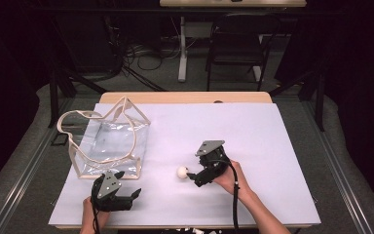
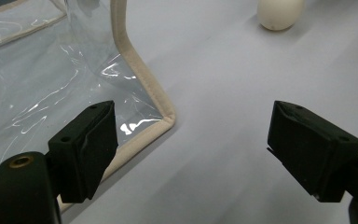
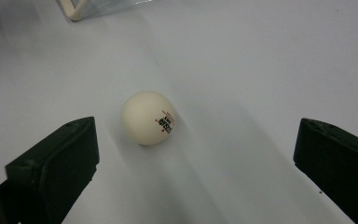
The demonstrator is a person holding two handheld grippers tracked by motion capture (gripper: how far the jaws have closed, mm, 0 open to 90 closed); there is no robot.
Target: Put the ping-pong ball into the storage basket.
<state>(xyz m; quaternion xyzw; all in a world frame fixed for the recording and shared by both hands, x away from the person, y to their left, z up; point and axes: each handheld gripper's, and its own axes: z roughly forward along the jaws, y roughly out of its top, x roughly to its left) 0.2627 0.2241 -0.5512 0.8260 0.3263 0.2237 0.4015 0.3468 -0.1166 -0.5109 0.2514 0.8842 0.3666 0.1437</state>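
Ball (image 3: 148,117) sits on the white table (image 1: 272,146) just ahead of my right gripper (image 3: 193,154), whose jaws gape wide. Light, smooth, round, it may squirt away; I'd pinch across its middle, gently.

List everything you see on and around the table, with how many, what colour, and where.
ball: one, white with small red print, on the table between the right tool's open jaws
bag: one, clear plastic with beige trim and handles, standing at the table's left
table: one, pale lilac-white top, centre
chair: one, black, behind the table
cables: several, dark, on the floor behind
left tool: one, black, open, near the bag's front corner
right tool: one, black, open, at the ball
hands: two, at the near edge
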